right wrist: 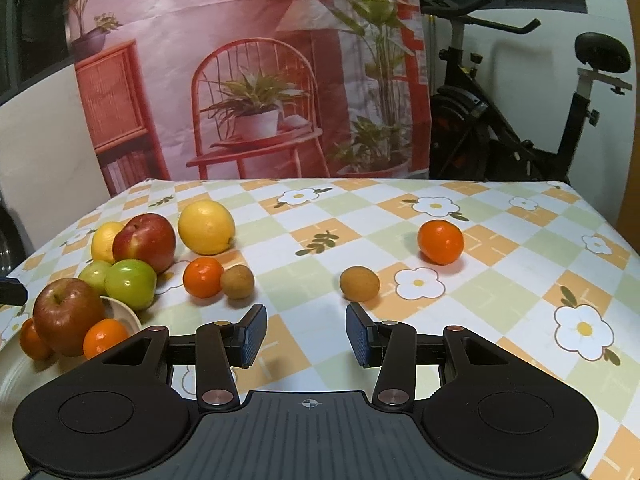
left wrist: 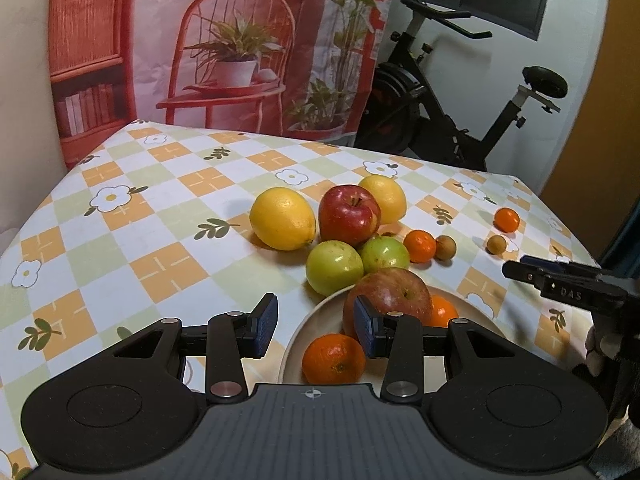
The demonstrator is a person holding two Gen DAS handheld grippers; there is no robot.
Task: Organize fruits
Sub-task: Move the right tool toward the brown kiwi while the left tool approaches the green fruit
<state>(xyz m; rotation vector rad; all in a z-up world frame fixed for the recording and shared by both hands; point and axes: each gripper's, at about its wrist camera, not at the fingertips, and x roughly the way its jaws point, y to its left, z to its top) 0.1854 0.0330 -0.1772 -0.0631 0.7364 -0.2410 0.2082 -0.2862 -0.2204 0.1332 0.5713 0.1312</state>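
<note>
My left gripper (left wrist: 316,328) hangs open and empty over the near rim of a cream plate (left wrist: 308,320). The plate holds a red-brown apple (left wrist: 388,296) and two oranges (left wrist: 334,358). Beyond the plate lie two green apples (left wrist: 334,266), a red apple (left wrist: 349,215) and two lemons (left wrist: 282,218). My right gripper (right wrist: 307,334) is open with nothing between its fingers, low over the tablecloth. A small brown fruit (right wrist: 359,283) lies just ahead of its right finger. An orange (right wrist: 440,241) sits farther back. Another orange (right wrist: 203,277) and brown fruit (right wrist: 237,281) lie to the left.
The table (right wrist: 500,280) has a checked, flowered cloth, and its far and right edges are in view. Behind it hang a printed backdrop (right wrist: 256,80) and an exercise bike (right wrist: 500,120) stands at the right. The right gripper's tip (left wrist: 560,280) shows in the left wrist view.
</note>
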